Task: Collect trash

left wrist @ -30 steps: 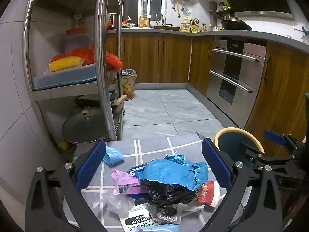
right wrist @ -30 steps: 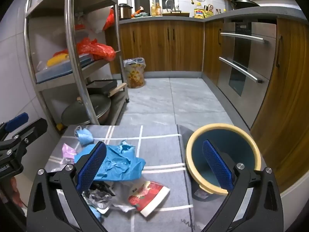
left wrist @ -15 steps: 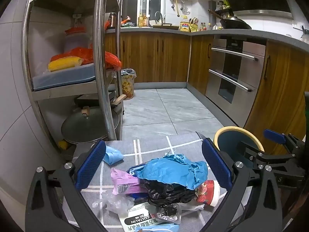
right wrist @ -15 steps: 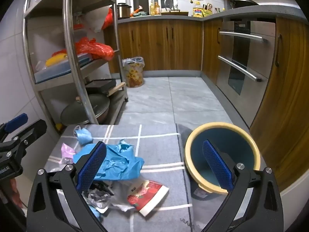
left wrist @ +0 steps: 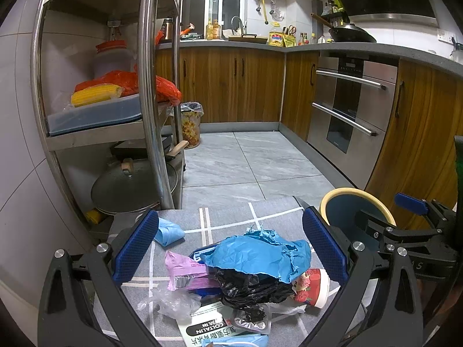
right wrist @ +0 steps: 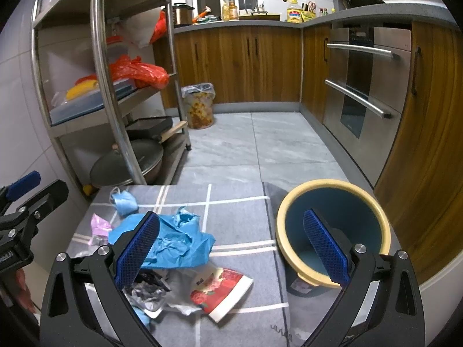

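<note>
1. Left wrist view: the left gripper [left wrist: 230,244] is spread wide, empty, over the trash pile [left wrist: 249,271] on the grey cloth [left wrist: 228,217].
2. Right wrist view: the right gripper [right wrist: 231,245] gapes empty between the blue paper [right wrist: 176,243] and the bin [right wrist: 332,231].

Kitchen: wooden cabinets [left wrist: 231,84], grey floor tiles [left wrist: 246,162]

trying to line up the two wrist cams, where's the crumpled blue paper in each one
Left wrist: crumpled blue paper low centre, between the open fingers, on top of the trash pile.
Right wrist: low left, beside the left finger.
Shared landmark: the yellow-rimmed bin, right of the paper in both.
</note>
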Tool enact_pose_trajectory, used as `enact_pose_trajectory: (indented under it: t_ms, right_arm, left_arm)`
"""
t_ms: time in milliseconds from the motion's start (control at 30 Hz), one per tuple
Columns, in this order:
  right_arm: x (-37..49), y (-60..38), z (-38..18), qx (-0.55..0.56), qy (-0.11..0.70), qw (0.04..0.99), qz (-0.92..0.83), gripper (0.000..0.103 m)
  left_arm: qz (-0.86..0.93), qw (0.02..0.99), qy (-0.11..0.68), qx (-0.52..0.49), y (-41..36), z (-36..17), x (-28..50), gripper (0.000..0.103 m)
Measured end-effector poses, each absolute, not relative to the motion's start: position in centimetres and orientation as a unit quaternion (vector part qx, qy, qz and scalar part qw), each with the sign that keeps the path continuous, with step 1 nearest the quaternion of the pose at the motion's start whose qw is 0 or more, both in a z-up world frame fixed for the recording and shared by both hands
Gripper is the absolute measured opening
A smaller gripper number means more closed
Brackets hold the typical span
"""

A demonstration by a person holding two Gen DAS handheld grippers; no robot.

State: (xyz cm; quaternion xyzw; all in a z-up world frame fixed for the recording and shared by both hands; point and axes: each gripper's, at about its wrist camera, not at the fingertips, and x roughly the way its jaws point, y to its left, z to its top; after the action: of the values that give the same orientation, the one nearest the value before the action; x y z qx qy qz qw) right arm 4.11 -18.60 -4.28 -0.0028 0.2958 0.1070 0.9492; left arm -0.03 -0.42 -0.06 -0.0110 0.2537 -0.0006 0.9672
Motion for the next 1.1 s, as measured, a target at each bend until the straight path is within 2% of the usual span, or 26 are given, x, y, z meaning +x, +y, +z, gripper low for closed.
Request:
enact_pose_trajectory:
  t_ms: [1100]
  right_arm:
    - [4.1, -18.52, -4.5, -0.001, 0.3, 0.948, 0.107, 0.099]
  left_arm:
    - [0.0, 0.967, 0.256, -0.007, -0.36, -0.31, 0.05, 0.098]
